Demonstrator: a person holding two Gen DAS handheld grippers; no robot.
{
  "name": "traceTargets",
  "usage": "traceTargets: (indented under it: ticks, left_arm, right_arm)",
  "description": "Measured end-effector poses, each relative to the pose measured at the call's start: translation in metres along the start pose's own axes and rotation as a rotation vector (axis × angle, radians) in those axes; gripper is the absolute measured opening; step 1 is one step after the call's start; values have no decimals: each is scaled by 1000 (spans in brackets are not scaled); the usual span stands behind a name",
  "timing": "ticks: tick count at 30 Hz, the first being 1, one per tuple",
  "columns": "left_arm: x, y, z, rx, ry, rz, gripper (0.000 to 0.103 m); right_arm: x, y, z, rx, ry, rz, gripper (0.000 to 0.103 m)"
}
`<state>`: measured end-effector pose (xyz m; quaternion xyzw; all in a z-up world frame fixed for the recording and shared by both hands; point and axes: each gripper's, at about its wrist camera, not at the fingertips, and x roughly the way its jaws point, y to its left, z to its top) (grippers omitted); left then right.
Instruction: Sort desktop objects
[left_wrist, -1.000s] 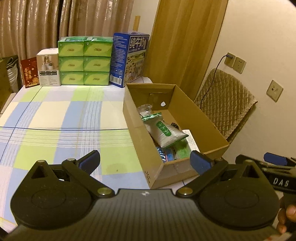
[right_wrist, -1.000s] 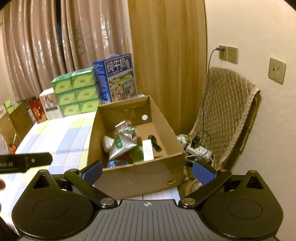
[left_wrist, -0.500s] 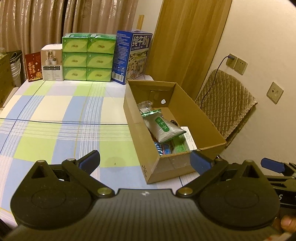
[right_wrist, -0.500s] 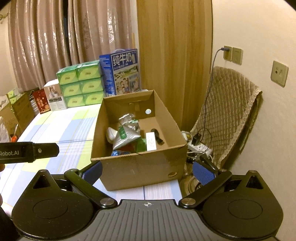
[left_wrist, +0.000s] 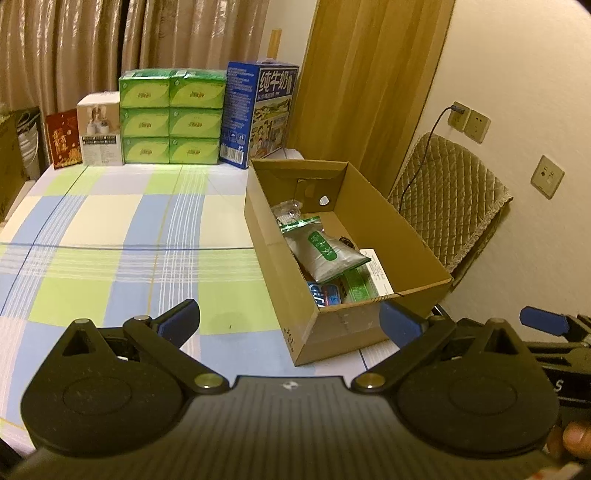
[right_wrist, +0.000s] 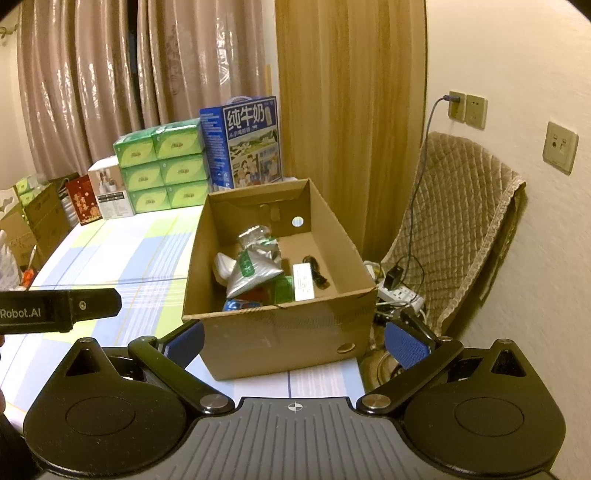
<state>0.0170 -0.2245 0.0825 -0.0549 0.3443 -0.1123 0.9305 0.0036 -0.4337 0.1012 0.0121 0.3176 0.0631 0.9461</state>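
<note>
A home room: curtains (right_wrist: 110, 85), checked tablecloth (left_wrist: 110, 236), tissue packs (left_wrist: 171, 116).

left gripper (left_wrist: 289, 320) hanging wide apart, empty | cardboard box (left_wrist: 399, 236) sitting at 1 o'clock | silver pouch (left_wrist: 325, 254) lying inside, label perhaps green

I'm seeing shiny beige curtains (right_wrist: 110, 85) behind the checked desk (left_wrist: 110, 236). A quilted chair (right_wrist: 461, 229) sits against the cream wall (right_wrist: 517, 55), warm dim light.

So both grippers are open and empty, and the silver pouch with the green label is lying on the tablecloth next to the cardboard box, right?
Not quite. The silver pouch lies inside the cardboard box, not on the tablecloth; the right wrist view shows it. The left gripper and right gripper are indeed open and empty.
</note>
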Motion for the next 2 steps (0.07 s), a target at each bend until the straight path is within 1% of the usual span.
traceTargets:
  ticks: [2]
  left_arm:
    - [0, -1, 0, 5, -3, -9, 102]
  right_arm:
    - [0, 0, 0, -1, 0, -1, 101]
